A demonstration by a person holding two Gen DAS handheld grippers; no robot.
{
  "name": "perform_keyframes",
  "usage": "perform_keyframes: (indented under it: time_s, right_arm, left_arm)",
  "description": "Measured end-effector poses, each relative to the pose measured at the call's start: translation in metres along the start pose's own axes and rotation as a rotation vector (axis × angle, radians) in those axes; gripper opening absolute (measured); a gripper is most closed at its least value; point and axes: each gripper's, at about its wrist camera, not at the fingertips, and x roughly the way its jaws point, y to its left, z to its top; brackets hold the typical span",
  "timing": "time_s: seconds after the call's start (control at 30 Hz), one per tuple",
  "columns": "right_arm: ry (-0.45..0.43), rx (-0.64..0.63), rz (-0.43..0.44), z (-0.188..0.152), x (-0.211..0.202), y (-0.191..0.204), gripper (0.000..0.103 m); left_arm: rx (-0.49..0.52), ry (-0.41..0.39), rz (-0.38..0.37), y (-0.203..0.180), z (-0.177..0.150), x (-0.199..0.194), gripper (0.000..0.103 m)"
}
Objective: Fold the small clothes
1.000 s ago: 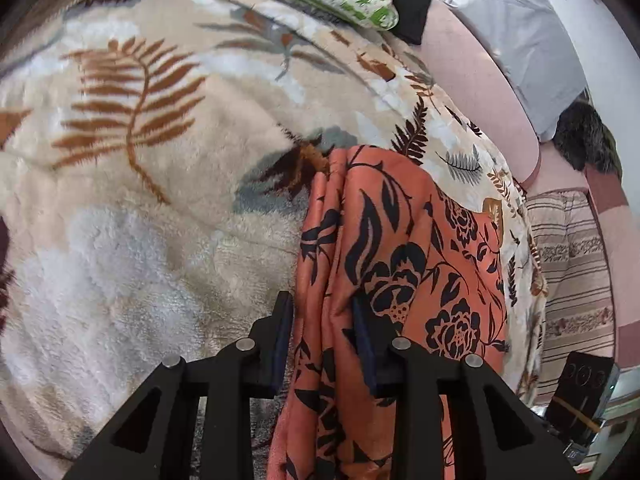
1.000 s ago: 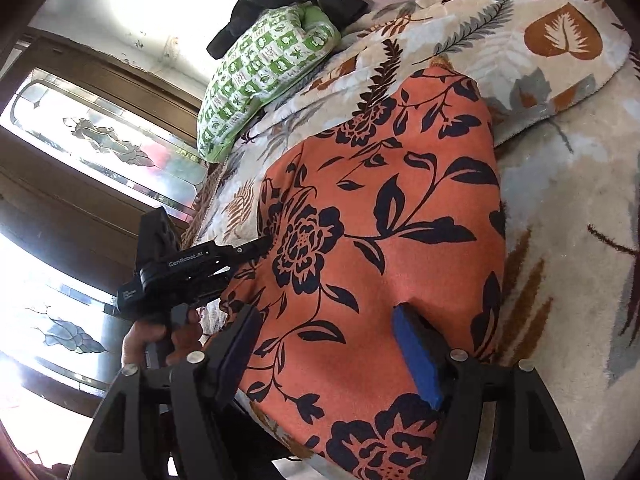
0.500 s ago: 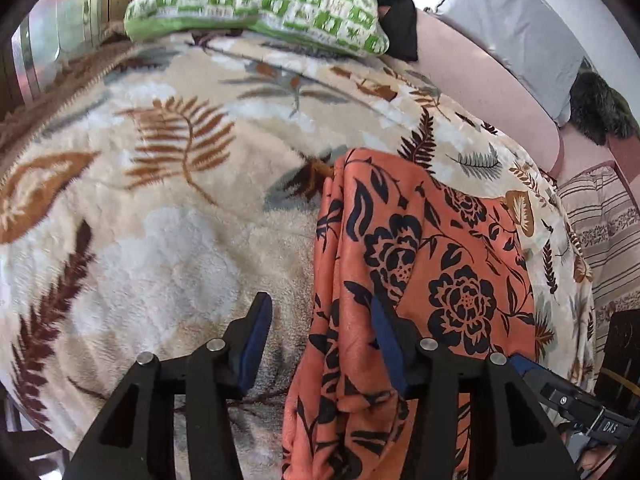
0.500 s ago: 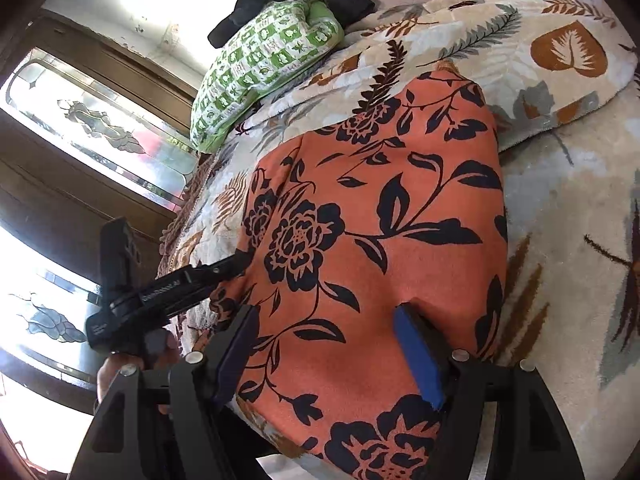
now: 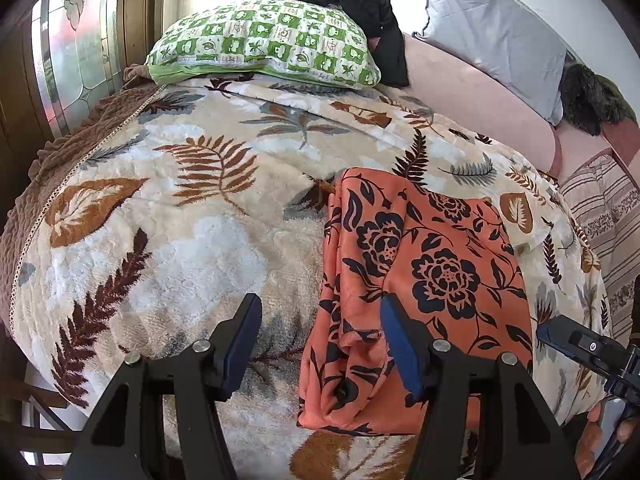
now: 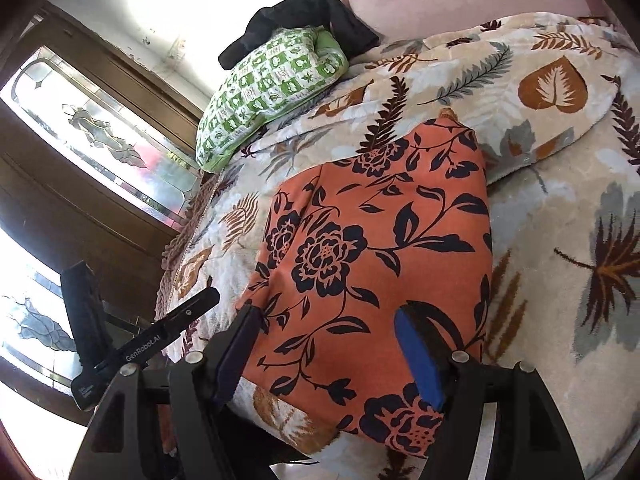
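Cloth (image 5: 420,292) overhangs the blanket's (image 5: 168,248) near edge — bare blanket leftward; both grippers (image 5: 320,344) (image 6: 326,354) gape, empty, above it.

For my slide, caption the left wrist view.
Open left gripper poised over the near edge of a folded orange floral garment lying on a leaf-patterned blanket, green checked pillow behind.

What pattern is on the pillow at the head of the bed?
Green and white checks with small leaf motifs on the pillow, clearest in the left wrist view.
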Motion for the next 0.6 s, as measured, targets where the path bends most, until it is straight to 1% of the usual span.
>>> perform_keyframes:
  time_s: [0.1,0.17,0.23,0.27,0.3,0.33,0.37,0.4,0.43,0.47,0.5,0.6]
  right_arm:
    - [-0.007,0.01,-0.006,0.003,-0.004,-0.004,0.074]
    - [-0.012,0.018,-0.003,0.008,-0.004,-0.006,0.074]
    - [-0.017,0.012,-0.005,0.016,-0.002,-0.007,0.074]
    - [-0.02,0.019,0.001,0.021,0.0,-0.009,0.074]
    - [-0.021,0.034,0.017,0.025,0.004,-0.012,0.074]
    - [-0.022,0.049,0.036,0.03,0.01,-0.016,0.075]
    - [-0.015,0.057,0.044,0.033,0.019,-0.022,0.08]
    - [0.017,0.063,0.027,0.036,0.034,-0.03,0.084]
    - [0.079,0.08,-0.004,0.036,0.052,-0.04,0.086]
    - [0.102,0.096,-0.009,0.035,0.062,-0.047,0.087]
    - [0.074,0.088,0.003,0.035,0.06,-0.047,0.086]
    - [0.054,0.074,0.01,0.034,0.045,-0.038,0.086]
  left_arm:
    - [0.003,0.002,0.0,-0.001,0.0,0.005,0.062]
    - [0.007,0.02,0.012,-0.001,-0.002,0.014,0.062]
    - [0.035,0.065,0.076,0.0,-0.008,0.034,0.063]
    - [0.045,0.085,0.096,0.002,-0.012,0.044,0.065]
    - [0.042,0.088,0.095,0.005,-0.016,0.051,0.069]
    - [0.036,0.076,0.102,0.007,-0.017,0.052,0.075]
    - [0.039,0.07,0.118,0.007,-0.017,0.052,0.077]
    - [0.045,0.071,0.122,0.006,-0.016,0.052,0.078]
    - [0.05,0.072,0.12,0.005,-0.014,0.052,0.078]
    - [0.062,0.069,0.132,0.004,-0.014,0.052,0.078]
    - [0.073,0.063,0.141,0.003,-0.015,0.051,0.078]
    - [0.075,0.056,0.151,0.002,-0.015,0.05,0.078]
